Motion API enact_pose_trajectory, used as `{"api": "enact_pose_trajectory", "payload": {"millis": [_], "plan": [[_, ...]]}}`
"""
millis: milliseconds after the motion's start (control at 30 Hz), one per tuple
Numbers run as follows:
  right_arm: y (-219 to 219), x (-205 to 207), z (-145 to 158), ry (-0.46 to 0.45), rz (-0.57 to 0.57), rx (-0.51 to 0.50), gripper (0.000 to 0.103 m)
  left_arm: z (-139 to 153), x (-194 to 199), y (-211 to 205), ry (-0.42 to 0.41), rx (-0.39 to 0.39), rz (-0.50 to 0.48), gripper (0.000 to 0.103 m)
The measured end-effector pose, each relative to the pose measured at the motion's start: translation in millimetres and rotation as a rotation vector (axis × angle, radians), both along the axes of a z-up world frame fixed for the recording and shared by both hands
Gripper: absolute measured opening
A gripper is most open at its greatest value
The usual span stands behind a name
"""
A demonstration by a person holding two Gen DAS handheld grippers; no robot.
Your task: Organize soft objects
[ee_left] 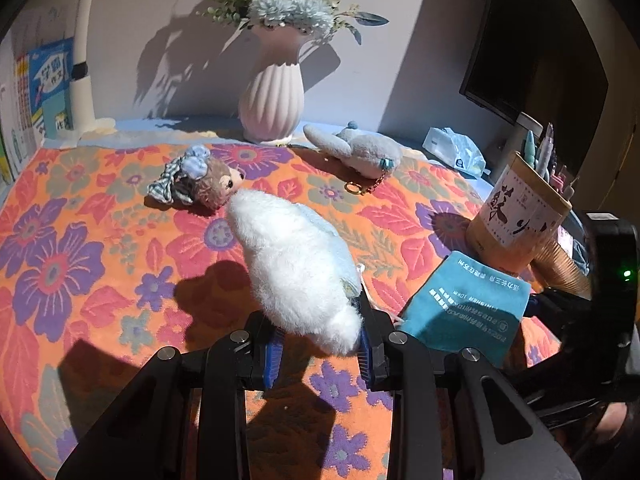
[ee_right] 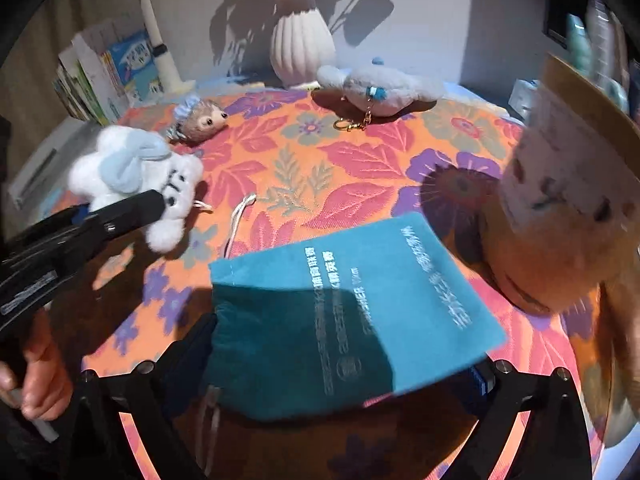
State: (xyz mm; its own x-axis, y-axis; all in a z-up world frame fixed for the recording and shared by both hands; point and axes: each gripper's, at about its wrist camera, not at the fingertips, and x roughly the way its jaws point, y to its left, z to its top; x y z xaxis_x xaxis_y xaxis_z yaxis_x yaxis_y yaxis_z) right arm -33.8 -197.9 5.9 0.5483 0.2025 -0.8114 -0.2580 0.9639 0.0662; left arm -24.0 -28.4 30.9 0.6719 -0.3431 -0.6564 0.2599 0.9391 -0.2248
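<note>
A flat teal velvet drawstring pouch with pale printed lettering lies on the orange flowered tablecloth, its gathered mouth towards the right wrist camera and its white cord trailing out over the cloth. It sits just beside a tan cylindrical pen holder.

A fluffy white plush toy with pale blue ears hangs above the cloth to the left of the pouch. Farther back a grey-blue plush with a gold key clasp lies near a white ribbed vase, and a small brown plush head with a blue bow rests well apart from it.

The right gripper has its fingers spread wide on either side of the pouch's near end; the pads do not press it. The left gripper is clenched on the white plush's lower end, blue pads squeezing the fur.
</note>
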Motion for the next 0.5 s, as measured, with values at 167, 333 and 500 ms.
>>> {"api": "enact_pose_trajectory", "payload": {"millis": [167,333,500], "plan": [[20,-8,4,-0.058,0.089,-0.022,0.047,-1,1,-1,0.003,-0.004,-0.004,0.027],[25,-22,10,-0.090,0.109,-0.003,0.018,1,-2,-4,-0.006,0.005,-0.016,0.027],[-3,-30,33,-0.131,0.049,0.129,0.013,11,-10,-7,-0.022,-0.028,-0.046,0.027]]}}
